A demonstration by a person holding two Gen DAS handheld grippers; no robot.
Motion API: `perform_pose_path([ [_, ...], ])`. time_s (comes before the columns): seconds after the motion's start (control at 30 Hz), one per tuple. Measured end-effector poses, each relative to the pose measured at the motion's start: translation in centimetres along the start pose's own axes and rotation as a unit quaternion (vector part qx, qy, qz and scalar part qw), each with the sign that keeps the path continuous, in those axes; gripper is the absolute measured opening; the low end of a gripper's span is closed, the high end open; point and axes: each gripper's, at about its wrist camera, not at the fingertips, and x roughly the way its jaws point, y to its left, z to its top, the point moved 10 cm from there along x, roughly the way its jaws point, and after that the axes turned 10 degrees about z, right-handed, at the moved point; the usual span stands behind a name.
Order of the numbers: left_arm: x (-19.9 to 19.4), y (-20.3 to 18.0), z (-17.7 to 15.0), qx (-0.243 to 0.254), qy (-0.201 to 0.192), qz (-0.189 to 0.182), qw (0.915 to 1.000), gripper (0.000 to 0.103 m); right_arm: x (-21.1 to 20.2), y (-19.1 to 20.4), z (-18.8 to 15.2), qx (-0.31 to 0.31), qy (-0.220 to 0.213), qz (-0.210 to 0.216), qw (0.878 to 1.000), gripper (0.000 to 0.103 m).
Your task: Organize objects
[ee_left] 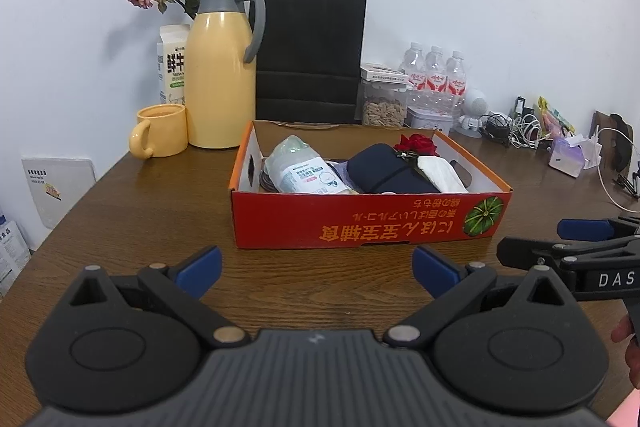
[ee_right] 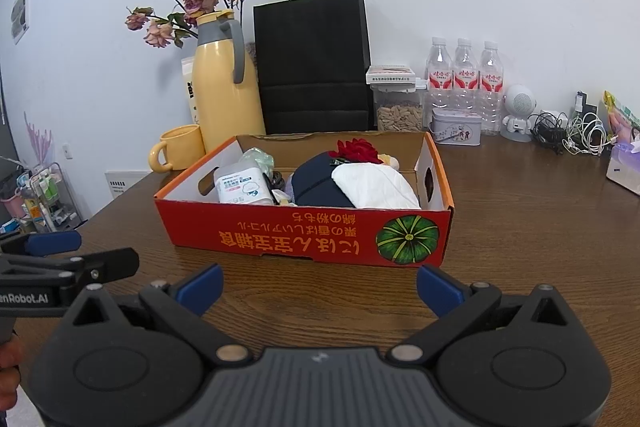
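Left wrist view shows me the big brown table (ee_left: 132,211), then the red box (ee_left: 370,215) in its middle. Inside I see a dark blue pouch (ee_left: 390,171), a white wipes pack (ee_left: 306,175), a folded white cloth (ee_left: 440,175) and a small red rose (ee_left: 416,143). My left gripper (ee_left: 316,271) and right gripper (ee_right: 320,285) both hang wide apart, holding nothing, just in front of the box. I can't tell if packing is starting or finished.
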Motion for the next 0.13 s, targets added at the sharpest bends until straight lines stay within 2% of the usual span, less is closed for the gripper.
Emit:
perform_pose_path([
  [0.13,-0.03,0.20,0.05,-0.001,-0.002,0.005,1.0000,0.103,0.09,-0.12,-0.14,0.001,0.000,0.000,1.000,0.103],
])
